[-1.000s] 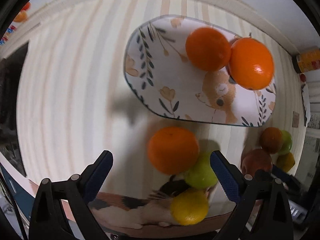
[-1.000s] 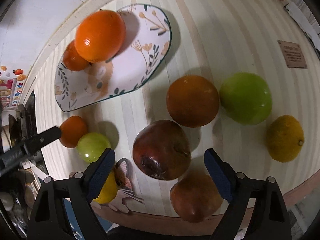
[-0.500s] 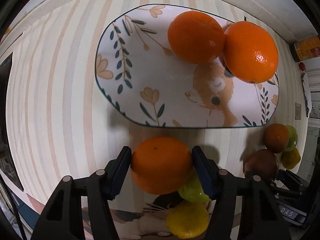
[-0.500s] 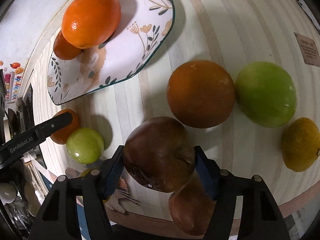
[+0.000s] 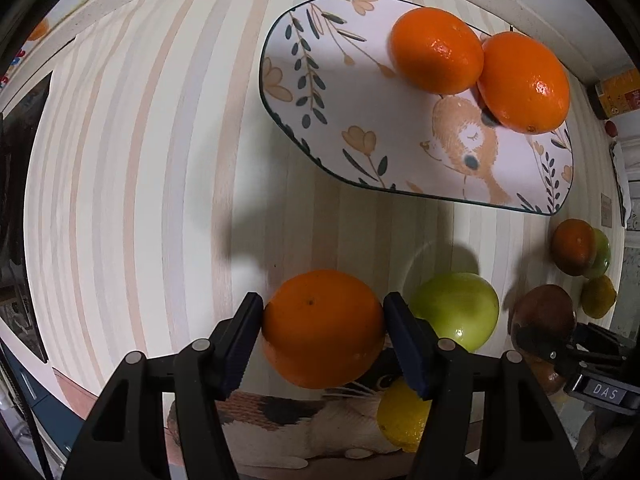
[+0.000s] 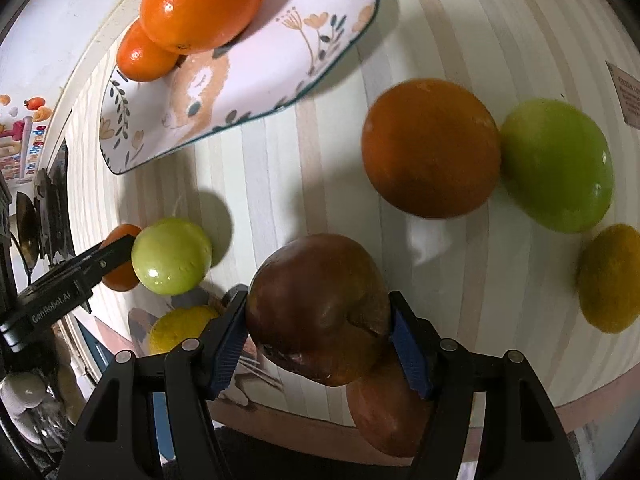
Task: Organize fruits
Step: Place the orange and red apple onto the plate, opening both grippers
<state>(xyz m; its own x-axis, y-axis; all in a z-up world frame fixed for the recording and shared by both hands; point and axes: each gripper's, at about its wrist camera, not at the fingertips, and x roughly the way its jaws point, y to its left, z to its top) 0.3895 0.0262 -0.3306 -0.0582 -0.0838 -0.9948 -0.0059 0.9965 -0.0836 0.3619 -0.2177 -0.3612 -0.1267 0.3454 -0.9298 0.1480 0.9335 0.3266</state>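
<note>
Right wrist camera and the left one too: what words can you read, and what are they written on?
"GenRobot.AI": on the left gripper's arm, right wrist view.
"DAS": on the right gripper's body, left wrist view.
"Upgrade": on the colourful sticker; its other words are unreadable.
Brown card and yellow box: print too small.

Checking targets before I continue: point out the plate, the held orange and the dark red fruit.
plate [image 5: 320, 80], left wrist view, bare left part.
held orange [image 5: 322, 328], left wrist view, its middle.
dark red fruit [image 6: 316, 306], right wrist view, its middle.
</note>
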